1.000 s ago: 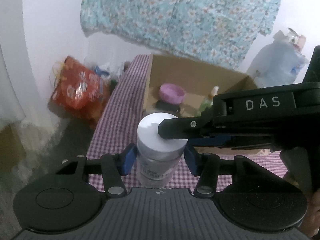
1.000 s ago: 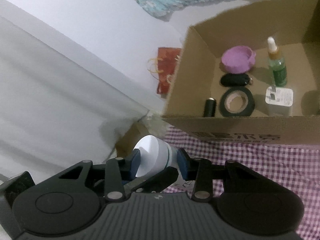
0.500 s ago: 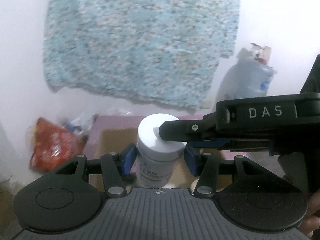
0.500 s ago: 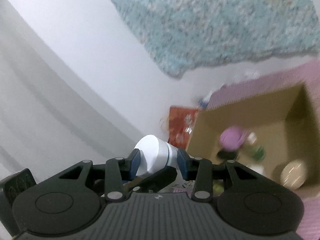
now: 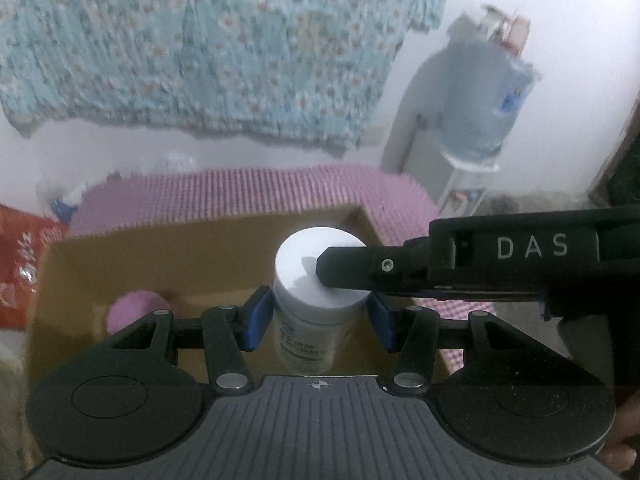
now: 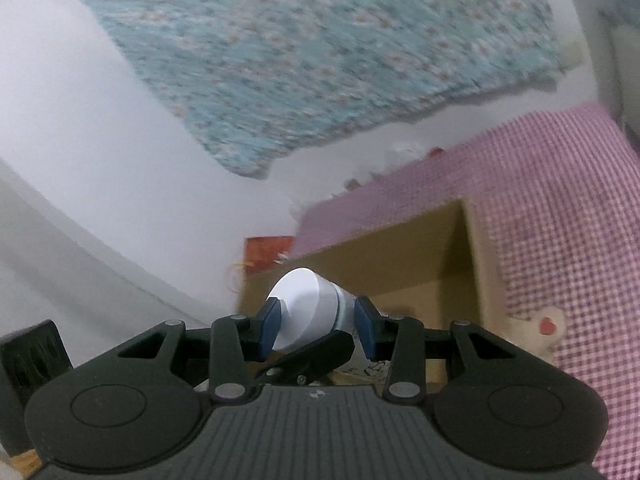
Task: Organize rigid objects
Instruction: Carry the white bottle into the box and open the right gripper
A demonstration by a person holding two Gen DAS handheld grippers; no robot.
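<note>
nearest the lens, the left gripper (image 5: 320, 316) has its blue pads closed on the body of a white-lidded jar (image 5: 316, 304), while the right gripper (image 6: 318, 326) pinches the jar's lid from the side, so both hold it at once, upright and in the air over the cardboard box (image 5: 168, 264). beyond, the box sits on a pink checked cloth (image 6: 560, 216) with a purple bowl (image 5: 138, 308) already inside (other contents are blurred). the jar, i judge, remains to be lowered in and released.

Low centre, the right gripper (image 6: 318, 330) clamps a tilted white jar (image 6: 310, 314); cardboard box (image 6: 404, 256) behind it.
</note>
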